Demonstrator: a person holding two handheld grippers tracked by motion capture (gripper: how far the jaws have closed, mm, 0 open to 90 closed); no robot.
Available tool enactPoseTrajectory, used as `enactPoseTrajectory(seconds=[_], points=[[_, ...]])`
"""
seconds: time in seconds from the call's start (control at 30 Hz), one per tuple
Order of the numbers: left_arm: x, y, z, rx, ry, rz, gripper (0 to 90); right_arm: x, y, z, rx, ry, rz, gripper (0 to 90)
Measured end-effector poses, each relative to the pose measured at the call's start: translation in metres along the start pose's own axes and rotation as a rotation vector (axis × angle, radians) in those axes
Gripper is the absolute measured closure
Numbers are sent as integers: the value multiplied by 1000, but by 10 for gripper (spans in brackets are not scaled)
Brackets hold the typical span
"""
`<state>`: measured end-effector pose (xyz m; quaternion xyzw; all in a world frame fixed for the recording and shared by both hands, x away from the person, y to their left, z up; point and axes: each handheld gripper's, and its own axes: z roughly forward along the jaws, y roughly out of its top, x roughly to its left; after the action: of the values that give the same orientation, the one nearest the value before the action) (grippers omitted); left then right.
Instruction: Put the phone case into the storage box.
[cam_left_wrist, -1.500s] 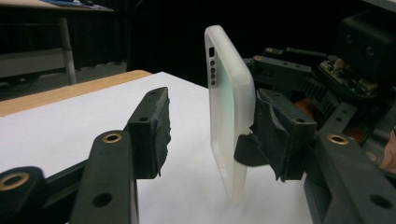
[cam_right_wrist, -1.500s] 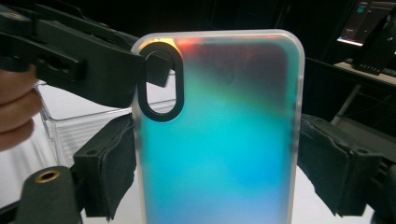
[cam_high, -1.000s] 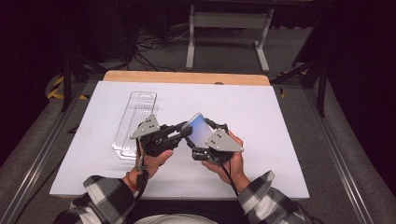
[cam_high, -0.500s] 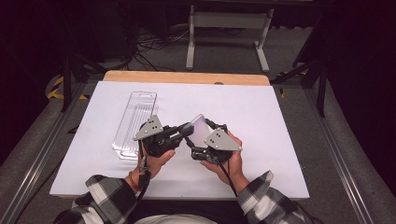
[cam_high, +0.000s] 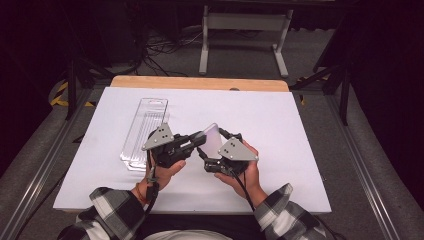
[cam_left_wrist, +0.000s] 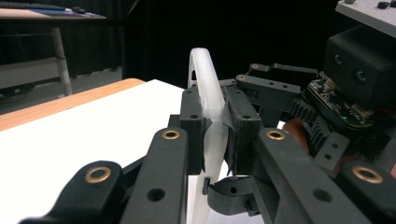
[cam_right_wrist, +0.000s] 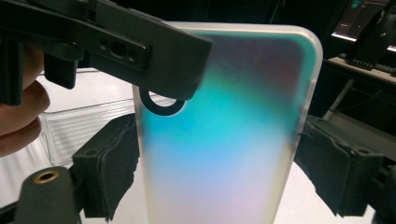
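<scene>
A translucent, iridescent phone case (cam_high: 214, 134) is held upright above the white table sheet (cam_high: 300, 130), between both grippers. In the left gripper view, my left gripper (cam_left_wrist: 215, 107) pinches the case (cam_left_wrist: 201, 70) across its thin edge. Its jaws have just closed a little and the pads press on it. In the right gripper view, my right gripper (cam_right_wrist: 219, 168) spans the width of the case (cam_right_wrist: 224, 93), one pad against each long side. In the high view, the left gripper (cam_high: 199, 139) and right gripper (cam_high: 212, 146) meet at the table's middle.
A clear plastic blister pack (cam_high: 145, 131) lies flat to the left of the hands and also appears behind the case (cam_right_wrist: 79, 121). A wooden table edge (cam_high: 200, 82) runs along the back. Metal rails flank the table, with a stand's legs beyond.
Both hands stay where they were. The case's sheen has shifted from blue to pale in the high view.
</scene>
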<state>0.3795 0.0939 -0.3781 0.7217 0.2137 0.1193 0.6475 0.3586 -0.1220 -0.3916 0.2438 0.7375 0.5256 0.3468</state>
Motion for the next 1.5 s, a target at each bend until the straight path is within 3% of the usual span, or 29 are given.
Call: enactPoseTrajectory(seconds=[0.5, 1.03, 1.5], points=[[1, 2, -4, 23, -5, 15, 798, 2, -2, 2, 12, 13, -8, 157], [2, 4, -8, 28, -5, 40, 799, -1, -3, 2, 44, 49, 0, 67], [6, 4, -13, 42, -2, 52, 799, -4, -7, -7, 51, 58, -11, 50]])
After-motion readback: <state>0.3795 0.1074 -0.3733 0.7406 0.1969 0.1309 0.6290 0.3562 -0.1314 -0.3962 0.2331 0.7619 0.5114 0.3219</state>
